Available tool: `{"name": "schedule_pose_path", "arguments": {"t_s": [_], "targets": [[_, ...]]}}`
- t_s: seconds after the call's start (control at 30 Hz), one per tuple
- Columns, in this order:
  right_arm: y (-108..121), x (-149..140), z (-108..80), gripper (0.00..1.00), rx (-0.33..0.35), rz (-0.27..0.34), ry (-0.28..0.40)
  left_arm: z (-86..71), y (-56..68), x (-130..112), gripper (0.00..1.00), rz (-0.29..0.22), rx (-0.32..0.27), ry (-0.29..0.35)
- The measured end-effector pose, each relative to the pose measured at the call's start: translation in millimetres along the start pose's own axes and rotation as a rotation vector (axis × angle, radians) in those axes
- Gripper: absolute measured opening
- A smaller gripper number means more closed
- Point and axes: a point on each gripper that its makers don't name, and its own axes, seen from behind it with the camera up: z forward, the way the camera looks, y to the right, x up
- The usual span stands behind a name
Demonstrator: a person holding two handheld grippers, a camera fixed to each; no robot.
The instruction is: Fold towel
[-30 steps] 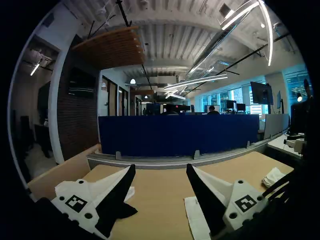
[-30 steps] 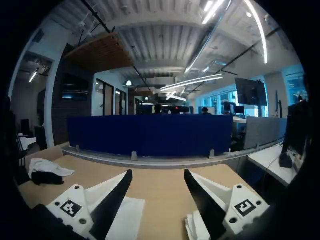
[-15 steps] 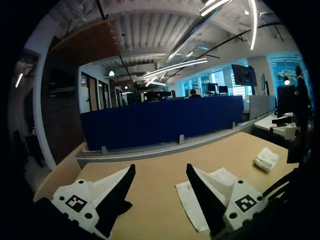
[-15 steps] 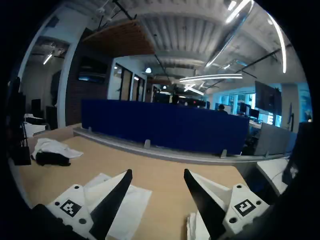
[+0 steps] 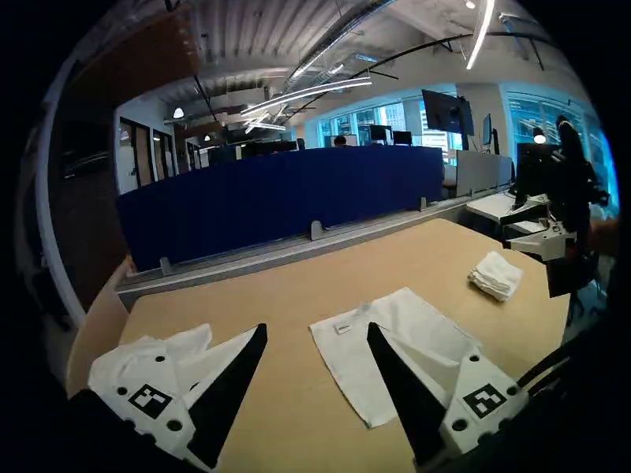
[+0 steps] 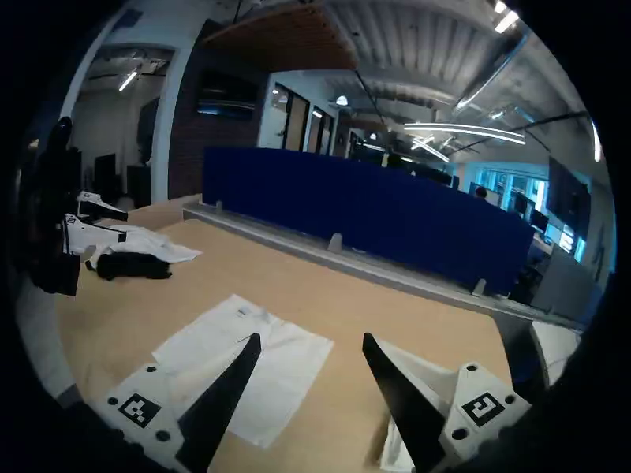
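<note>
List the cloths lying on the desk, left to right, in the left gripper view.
crumpled white cloth → spread-out white towel → small folded white towel

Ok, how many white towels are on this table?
3. Seen from the left gripper view: flat towel in the middle of the table, folded towel far right, crumpled towel near left. Others may be hidden.
</note>
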Motion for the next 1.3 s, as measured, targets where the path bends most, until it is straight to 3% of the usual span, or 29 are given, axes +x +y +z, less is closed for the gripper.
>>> {"name": "schedule_pose_path", "arguments": {"t_s": [0.37, 0.87, 1.3], "targets": [[-21, -53, 19.5, 1.0, 0.058, -0.002, -0.105, 24.6, 25.8, -51, 0.94, 0.075, -0.077, -0.112], [-43, -142, 41.4, 1.0, 0.106, -0.018, -0.245, 52.1, 63.7, -148, 0.94, 0.085, -0.178, -0.295], [-58, -212, 44.2, 1.0, 0.153, -0.027, -0.369, 66.3, 87.4, -213, 0.94, 0.086, -0.239, -0.423]]}}
